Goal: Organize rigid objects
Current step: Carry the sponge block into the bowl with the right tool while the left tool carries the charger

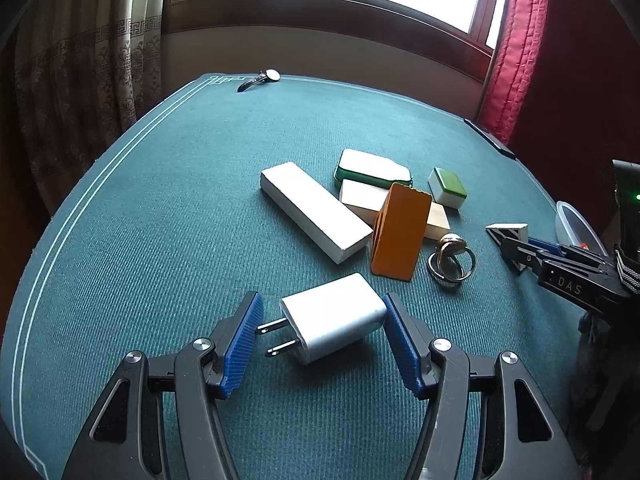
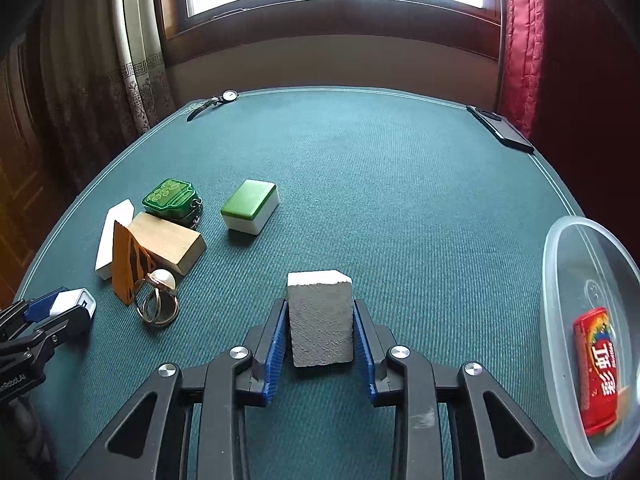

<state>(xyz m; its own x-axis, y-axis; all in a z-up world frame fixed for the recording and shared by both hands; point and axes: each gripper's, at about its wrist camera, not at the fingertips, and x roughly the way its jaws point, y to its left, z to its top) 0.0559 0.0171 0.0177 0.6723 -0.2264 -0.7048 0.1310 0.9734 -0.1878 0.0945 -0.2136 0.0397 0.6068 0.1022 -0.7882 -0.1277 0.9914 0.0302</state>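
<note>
My left gripper (image 1: 322,300) is shut on a white charger plug (image 1: 334,328), with its prongs against the left pad and its back end against the right pad. My right gripper (image 2: 321,306) is shut on a grey-white rectangular block (image 2: 320,316), blue pads pressed on both its sides, just over the green table cloth (image 2: 400,200). The loose pile holds a long white box (image 1: 312,210), a green tin (image 1: 372,168), a wooden block (image 1: 364,198), an orange wedge (image 1: 400,232), a green-topped tile (image 1: 447,188) and a pearl ring (image 1: 452,260).
A clear plastic container (image 2: 549,272) sits at the table's right edge with a red candy packet (image 2: 598,368) inside. A wristwatch (image 2: 224,98) lies at the far left corner and a dark phone (image 2: 500,126) at the far right edge. Curtains and a window stand behind.
</note>
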